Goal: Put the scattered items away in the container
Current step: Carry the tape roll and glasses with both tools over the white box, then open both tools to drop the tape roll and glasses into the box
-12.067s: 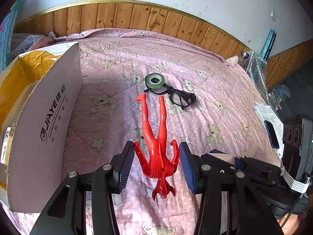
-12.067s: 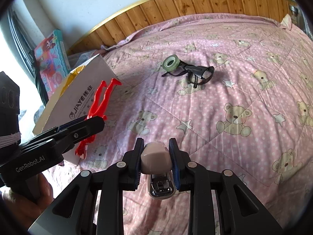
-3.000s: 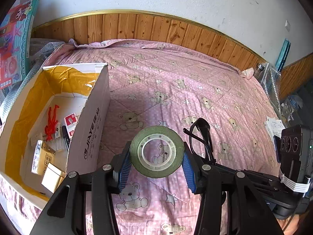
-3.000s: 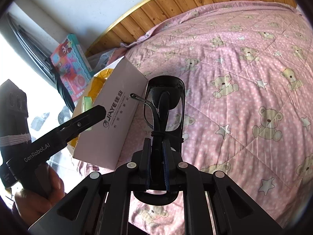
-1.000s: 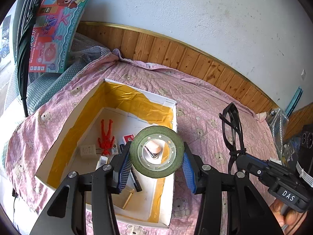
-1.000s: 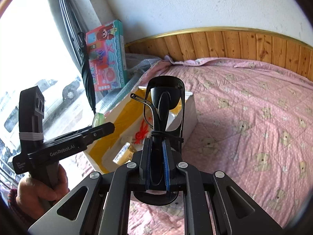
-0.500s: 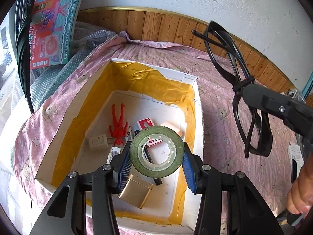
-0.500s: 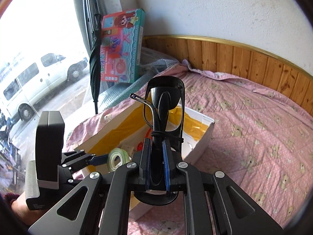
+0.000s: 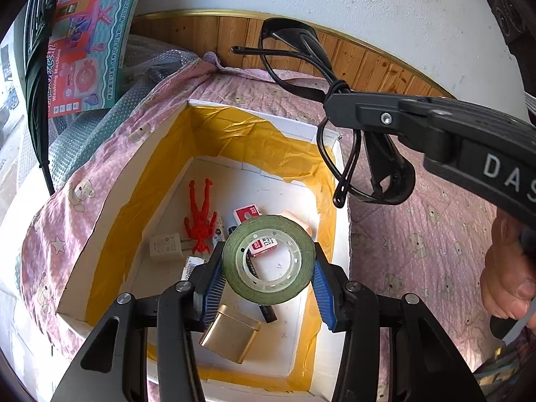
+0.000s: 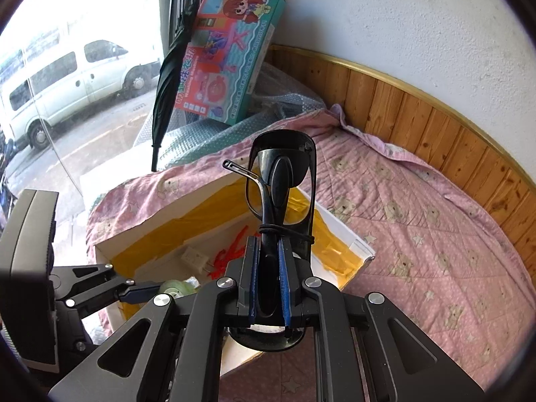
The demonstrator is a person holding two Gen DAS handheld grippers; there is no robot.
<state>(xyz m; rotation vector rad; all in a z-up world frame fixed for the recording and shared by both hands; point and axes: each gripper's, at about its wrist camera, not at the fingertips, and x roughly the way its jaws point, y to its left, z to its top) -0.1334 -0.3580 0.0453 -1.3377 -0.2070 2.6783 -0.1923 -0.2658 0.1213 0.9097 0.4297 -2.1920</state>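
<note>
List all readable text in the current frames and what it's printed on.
"DAS" on the right gripper's black arm, cut off at the frame edge.
"Washing Machine" on the toy box; its Chinese characters are too distorted to read.
Red-and-white small box seen through the tape roll: print too small.
Barcode label in the cardboard box: unreadable.

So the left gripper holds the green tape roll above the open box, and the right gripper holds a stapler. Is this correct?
Not quite. The right gripper holds black glasses, not a stapler; the right wrist view shows them clamped between its fingers. The rest is right: the left gripper holds the green tape roll above the open box.
</note>
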